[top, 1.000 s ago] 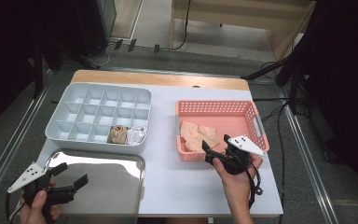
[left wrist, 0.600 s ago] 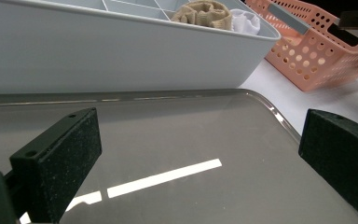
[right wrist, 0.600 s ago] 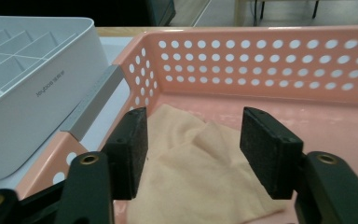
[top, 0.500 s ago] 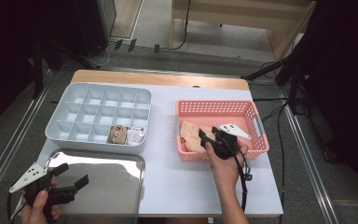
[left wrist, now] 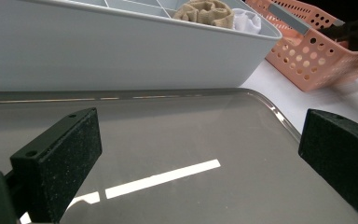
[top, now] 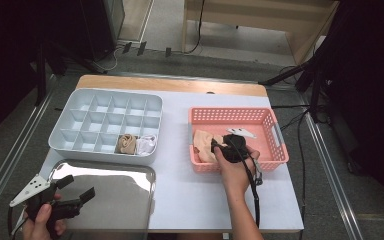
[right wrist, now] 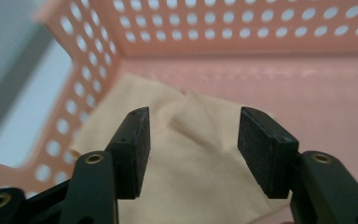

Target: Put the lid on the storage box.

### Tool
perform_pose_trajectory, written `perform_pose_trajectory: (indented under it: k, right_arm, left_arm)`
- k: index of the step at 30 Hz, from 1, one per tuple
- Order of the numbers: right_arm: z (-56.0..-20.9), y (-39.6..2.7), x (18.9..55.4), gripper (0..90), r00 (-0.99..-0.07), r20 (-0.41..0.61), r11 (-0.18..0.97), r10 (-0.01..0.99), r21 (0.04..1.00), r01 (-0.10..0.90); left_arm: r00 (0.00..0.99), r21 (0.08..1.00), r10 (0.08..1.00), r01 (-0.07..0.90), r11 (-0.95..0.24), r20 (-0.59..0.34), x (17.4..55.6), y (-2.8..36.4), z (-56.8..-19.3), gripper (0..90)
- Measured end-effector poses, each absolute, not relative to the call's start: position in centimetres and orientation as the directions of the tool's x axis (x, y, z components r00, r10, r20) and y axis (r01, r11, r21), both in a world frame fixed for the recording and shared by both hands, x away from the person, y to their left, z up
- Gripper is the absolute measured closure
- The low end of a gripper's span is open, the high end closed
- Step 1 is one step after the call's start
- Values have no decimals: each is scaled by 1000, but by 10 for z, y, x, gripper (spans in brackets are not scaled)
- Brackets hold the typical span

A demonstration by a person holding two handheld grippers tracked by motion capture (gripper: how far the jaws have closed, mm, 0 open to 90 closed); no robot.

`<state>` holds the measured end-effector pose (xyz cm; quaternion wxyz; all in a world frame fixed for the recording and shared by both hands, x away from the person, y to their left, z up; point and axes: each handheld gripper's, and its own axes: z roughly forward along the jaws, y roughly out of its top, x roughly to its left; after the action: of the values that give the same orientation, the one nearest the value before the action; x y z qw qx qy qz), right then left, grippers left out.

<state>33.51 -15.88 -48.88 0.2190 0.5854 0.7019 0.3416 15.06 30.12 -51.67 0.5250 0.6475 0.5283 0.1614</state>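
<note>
Right tongs [right wrist: 191, 144] poised apart over beige cloth [right wrist: 200, 186] between them.

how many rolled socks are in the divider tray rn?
2: a tan one and a white one, in adjoining compartments of the front row of the divider tray. The other compartments look empty.

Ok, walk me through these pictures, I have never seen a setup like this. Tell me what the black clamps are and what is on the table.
A person holds hand-operated tongs, one per hand. The high view looks down on the table; two other cameras ride on the tongs themselves. The left tongs hang open over a shiny metal tray. The right tongs reach into the pink basket, their jaws, which have just been closing, on either side of a beige cloth not yet pinched. A white divided box holds a beige bundle and a white bundle.
</note>
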Motion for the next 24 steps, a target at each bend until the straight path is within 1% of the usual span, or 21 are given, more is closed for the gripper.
perform_pose_trajectory:
  k: [1, 5, 7, 8, 10, 12, 14, 15, 16, 18, 19, 20, 24]
  right_arm:
    - [-489, -157, 337, 448, -223, 79, 101, 972, 716, 691]
    - [-488, -157, 342, 431, -216, 110, 95, 970, 647, 757]
    - [-488, -156, 346, 426, -220, 117, 110, 969, 591, 799]
    - [-489, -156, 348, 435, -226, 119, 124, 967, 557, 821]
    - [-489, -157, 351, 454, -220, 136, 119, 966, 521, 845]
    - [-489, -157, 353, 516, -212, 144, 114, 967, 497, 860]
    - [-489, -155, 353, 618, -205, 129, 117, 970, 490, 864]
    - [-489, -154, 353, 683, -208, 123, 121, 970, 497, 859]
    - [-489, -153, 353, 767, -217, 130, 125, 968, 501, 857]
    - [-488, -152, 352, 882, -233, 143, 127, 962, 519, 845]
    - [-488, -151, 351, 900, -235, 145, 125, 961, 529, 840]
    - [-487, -152, 350, 900, -237, 137, 126, 962, 550, 826]
    - [-485, -160, 348, 900, -225, 155, 95, 962, 584, 806]
  left_arm:
    - [390, 850, 853, 515, 109, -345, 151, 301, -517, 0]
    - [392, 852, 852, 512, 112, -347, 151, 301, -516, 0]
    - [395, 852, 851, 512, 108, -345, 150, 301, -516, 0]
    - [395, 852, 851, 513, 109, -346, 150, 301, -516, 0]
    - [393, 853, 851, 510, 113, -348, 150, 301, -515, 0]
    - [396, 854, 850, 508, 112, -347, 150, 301, -515, 0]
    - [396, 853, 850, 510, 110, -346, 150, 302, -515, 0]
    - [396, 853, 850, 510, 110, -346, 150, 302, -515, 0]
    - [395, 853, 851, 510, 111, -346, 150, 302, -515, 0]
    - [393, 853, 851, 509, 113, -348, 150, 303, -515, 0]
    - [391, 853, 851, 509, 118, -351, 150, 303, -515, 0]
    - [391, 853, 849, 508, 122, -354, 150, 303, -514, 0]
    - [389, 854, 851, 507, 122, -352, 150, 305, -514, 0]
